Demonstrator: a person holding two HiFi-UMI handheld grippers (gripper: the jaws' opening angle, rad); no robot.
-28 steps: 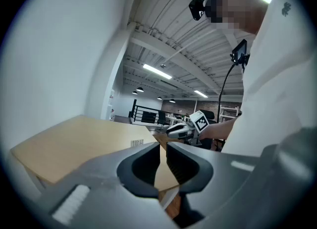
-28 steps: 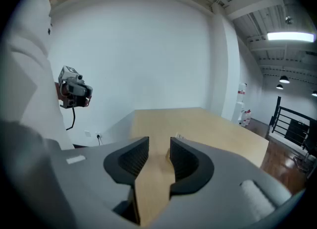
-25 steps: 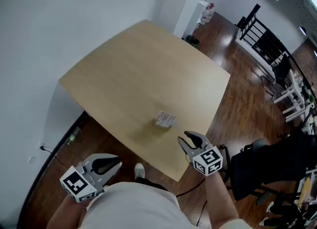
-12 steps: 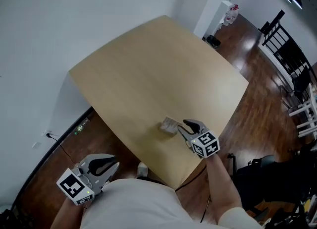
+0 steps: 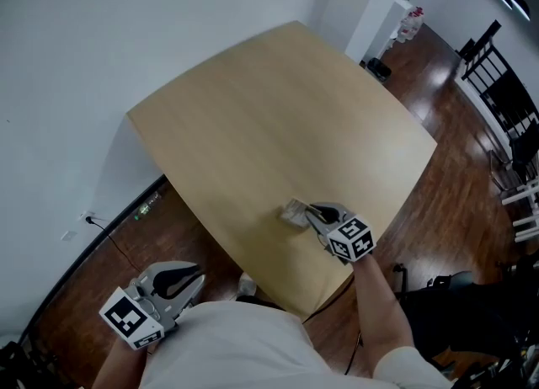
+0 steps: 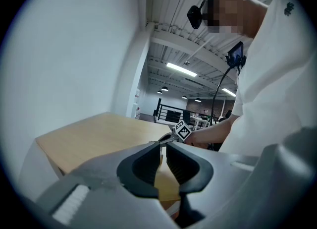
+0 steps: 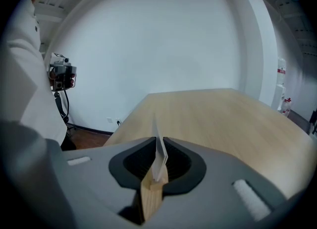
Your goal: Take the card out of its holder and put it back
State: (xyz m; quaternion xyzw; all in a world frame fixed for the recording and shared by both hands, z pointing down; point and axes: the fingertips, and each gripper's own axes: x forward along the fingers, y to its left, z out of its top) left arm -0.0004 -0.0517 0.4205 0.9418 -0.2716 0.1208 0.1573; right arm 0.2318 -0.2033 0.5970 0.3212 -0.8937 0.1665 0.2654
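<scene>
A white card (image 7: 159, 154) stands upright in a small wooden holder (image 7: 151, 196) near the front edge of the light wooden table (image 5: 278, 118). In the right gripper view my right gripper (image 7: 159, 146) has its jaws closing on the card, one pad on each face. From the head view the card and holder (image 5: 293, 210) sit right at the tips of that gripper (image 5: 313, 213). My left gripper (image 5: 189, 282) hangs shut and empty, low beside my body and off the table. Its pads (image 6: 148, 166) leave only a thin slit.
A white wall runs along the table's far-left side. Dark wood floor surrounds the table, with a cable and power strip (image 5: 139, 209) on it at the left. Black railings and chairs (image 5: 505, 93) stand far right. My white-shirted torso (image 5: 227, 345) fills the bottom.
My right gripper moved forward over the table's front edge to the card and holder, and its jaws closed around the card. The left gripper stayed where it was.
</scene>
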